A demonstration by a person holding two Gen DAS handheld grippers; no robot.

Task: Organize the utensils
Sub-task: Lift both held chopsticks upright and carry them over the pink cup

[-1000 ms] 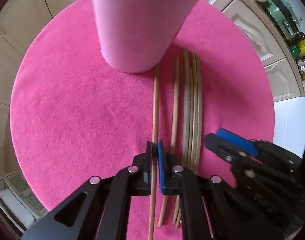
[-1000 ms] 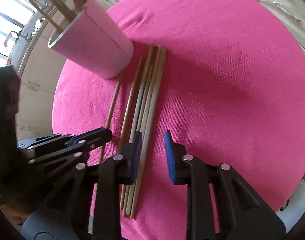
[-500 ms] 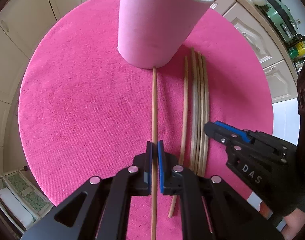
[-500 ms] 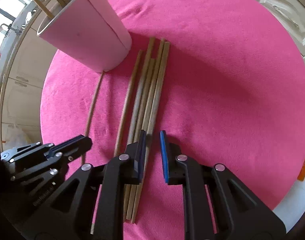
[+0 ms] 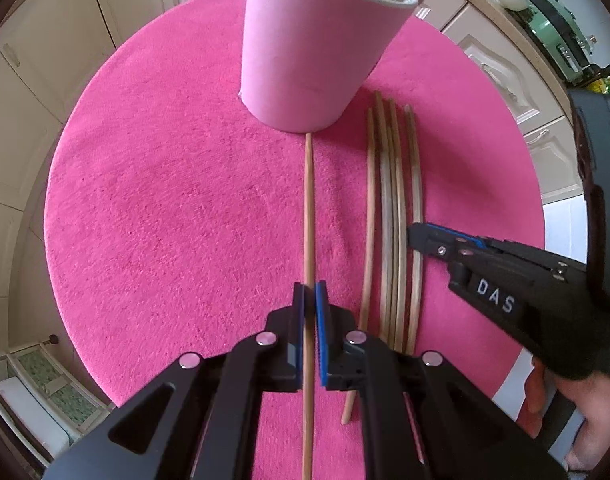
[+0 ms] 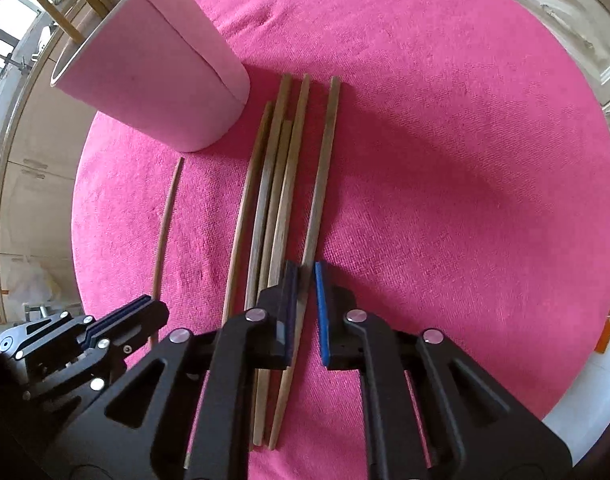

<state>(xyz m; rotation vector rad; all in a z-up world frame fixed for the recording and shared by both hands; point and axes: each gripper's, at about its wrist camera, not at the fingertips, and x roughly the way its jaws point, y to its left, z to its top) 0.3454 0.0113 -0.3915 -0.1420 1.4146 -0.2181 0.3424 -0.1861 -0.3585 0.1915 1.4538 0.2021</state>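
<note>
Since the earlier frames, both grippers have drawn back from the pink cup, and the right one has narrowed onto the outermost stick. Going left to right: the left gripper is clamped on a single thin chopstick, which lies apart from the rest with its far tip touching the base of the cup; other sticks already stand inside that cup. Next comes the bundle of chopsticks, lying side by side on the round pink mat, just beside the cup. At the right edge of that row, the right gripper has its blue pads nearly together around the rightmost chopstick, though whether they actually pinch it cannot be told. These sticks look like wood or bamboo: light, stiff, slender and smooth, likely to swivel in a pinch, so a hold nearer the middle should balance them better. The mat's terry-like nap should stop rolling.
</note>
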